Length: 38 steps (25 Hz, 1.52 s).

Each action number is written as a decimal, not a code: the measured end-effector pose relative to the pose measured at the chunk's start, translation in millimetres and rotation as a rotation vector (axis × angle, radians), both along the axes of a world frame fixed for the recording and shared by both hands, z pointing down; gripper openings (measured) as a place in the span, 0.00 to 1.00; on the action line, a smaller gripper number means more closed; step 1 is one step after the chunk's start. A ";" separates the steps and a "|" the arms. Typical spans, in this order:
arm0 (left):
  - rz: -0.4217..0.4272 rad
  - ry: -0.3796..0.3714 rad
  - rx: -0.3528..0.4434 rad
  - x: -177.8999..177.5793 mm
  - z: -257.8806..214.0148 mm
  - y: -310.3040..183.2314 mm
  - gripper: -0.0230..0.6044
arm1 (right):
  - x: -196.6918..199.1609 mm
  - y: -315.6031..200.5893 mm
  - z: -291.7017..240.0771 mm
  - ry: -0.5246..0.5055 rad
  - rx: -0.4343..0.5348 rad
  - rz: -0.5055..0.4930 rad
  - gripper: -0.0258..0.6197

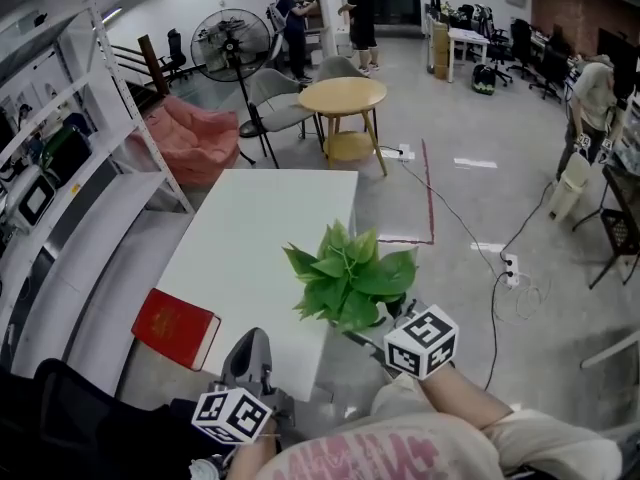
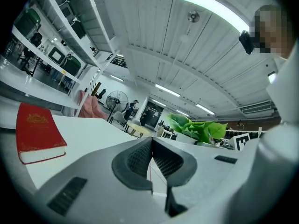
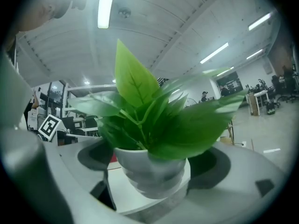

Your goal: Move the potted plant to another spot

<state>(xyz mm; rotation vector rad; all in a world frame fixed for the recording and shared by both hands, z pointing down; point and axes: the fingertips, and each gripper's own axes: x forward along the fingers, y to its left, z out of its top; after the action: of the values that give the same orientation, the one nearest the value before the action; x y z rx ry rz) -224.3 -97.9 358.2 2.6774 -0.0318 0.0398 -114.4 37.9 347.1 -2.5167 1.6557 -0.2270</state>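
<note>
At worktop [image 1: 250,238] near-right corner: potted plant [image 1: 348,283] pinched at pot by right hand-held gripper [image 3: 152,171]. Left hand-held gripper [image 2: 150,148] pressed together, empty. Step: prob. carry. Next: choose bare spot, lower upright, release.

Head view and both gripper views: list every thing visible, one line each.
white table: one, white, centre
potted plant: one, green leaves in a white pot, table's near right corner
book: one, red, table's near left edge
round table: one, wooden, beyond the white table
fan: one, black, far left
chair: one, grey, beside the round table
beanbag: one, pink, left floor
left claw: one, grey, shut, empty
right claw: one, grey, gripping the pot
</note>
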 end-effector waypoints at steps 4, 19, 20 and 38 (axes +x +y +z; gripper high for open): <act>0.014 -0.007 0.015 24.5 4.0 8.6 0.04 | 25.1 13.1 5.5 -0.008 0.007 0.047 0.83; -0.064 0.011 0.038 170.0 -14.0 45.2 0.04 | 186.9 44.9 -22.2 0.001 0.069 -0.018 0.83; -0.075 0.015 0.038 178.7 -15.4 47.6 0.04 | 197.1 46.3 -23.9 0.004 0.071 -0.029 0.83; -0.182 -0.018 0.076 257.3 6.4 65.6 0.04 | 273.4 39.3 -3.2 -0.018 0.068 -0.199 0.83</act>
<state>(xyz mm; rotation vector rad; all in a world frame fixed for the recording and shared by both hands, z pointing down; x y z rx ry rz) 33.0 -32.2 364.6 2.7380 -0.2879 0.0047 159.1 77.2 343.9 -2.2945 1.8737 -0.2074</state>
